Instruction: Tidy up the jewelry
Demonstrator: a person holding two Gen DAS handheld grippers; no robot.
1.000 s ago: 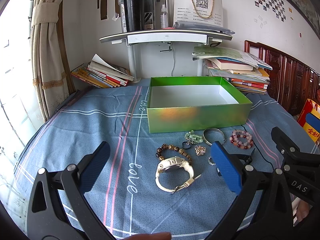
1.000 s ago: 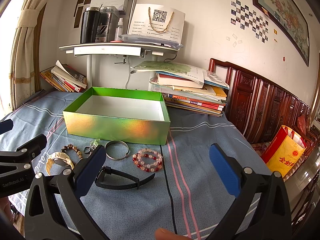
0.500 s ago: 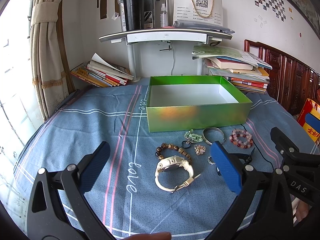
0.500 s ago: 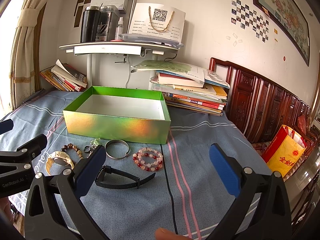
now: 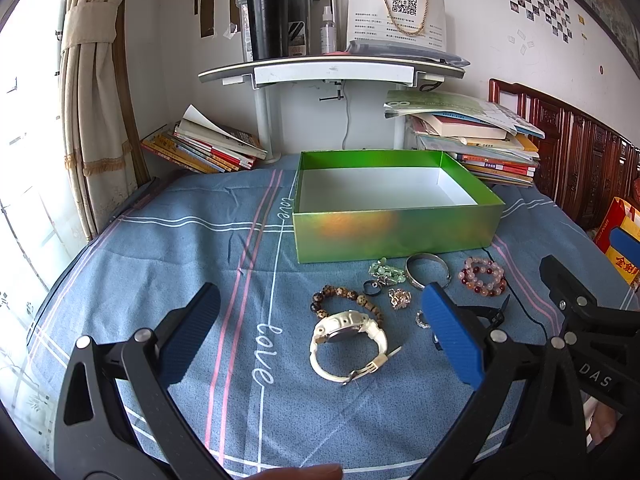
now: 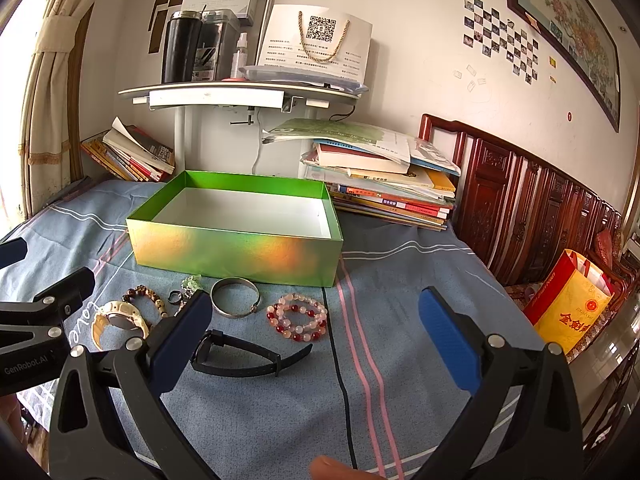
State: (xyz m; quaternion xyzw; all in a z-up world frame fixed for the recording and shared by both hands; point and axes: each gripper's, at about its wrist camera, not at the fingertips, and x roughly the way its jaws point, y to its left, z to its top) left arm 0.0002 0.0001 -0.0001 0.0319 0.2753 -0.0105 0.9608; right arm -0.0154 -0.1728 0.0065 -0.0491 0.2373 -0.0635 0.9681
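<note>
Two hand-held grippers hover low over a bed spread with a blue cloth, both spread wide and holding nothing. The left hand-held gripper frames a white watch, which lies on the cloth between its blue pads, touching neither. Just behind the watch curls a brown bead bracelet. Beyond that, going right, lie a small dark ring, a green bead piece, a small gold charm and a silver bangle, all near the front wall of the box. The box is green outside, white inside, open on top and empty. Further right sits a bracelet of red and pink beads; it lies apart from the bangle.

The right hand-held gripper is beside the left one, and its view shows a black band lying on its side just right of its left pad, in front of the bangle and the red and pink beads. A thin black cable runs from the box's front corner toward the camera, left of a pair of pink stripes in the cloth.

Behind the box stand a white shelf and, to the right, a stack of books against a dark wooden headboard.
</note>
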